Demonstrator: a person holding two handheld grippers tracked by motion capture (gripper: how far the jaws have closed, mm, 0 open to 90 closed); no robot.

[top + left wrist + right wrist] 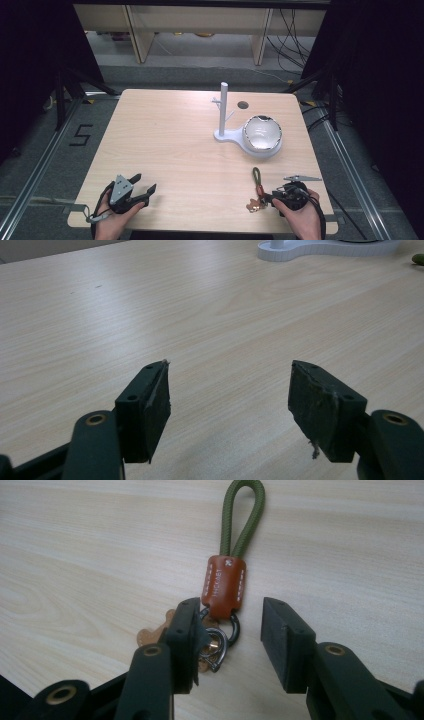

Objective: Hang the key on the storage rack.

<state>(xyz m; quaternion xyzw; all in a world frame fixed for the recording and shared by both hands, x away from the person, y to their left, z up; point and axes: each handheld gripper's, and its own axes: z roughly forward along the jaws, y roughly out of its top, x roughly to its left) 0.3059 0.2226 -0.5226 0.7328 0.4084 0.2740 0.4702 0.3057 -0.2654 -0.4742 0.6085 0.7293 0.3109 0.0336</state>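
Observation:
A keychain lies near the table's front right: a green cord loop, a brown leather tab, a metal ring and a tan charm. My right gripper is open and low over the table, its jaws either side of the ring and the tab's lower end; the left jaw partly hides the ring and charm. At the front left, my left gripper is open above bare wood with nothing between its fingers. A white stand with an upright post and small pegs rises behind the keychain.
A white bowl rests on the stand's base, right of the post. The stand's base is far ahead of the left gripper. A round hole marks the table's back edge. Open wood spans the left and middle.

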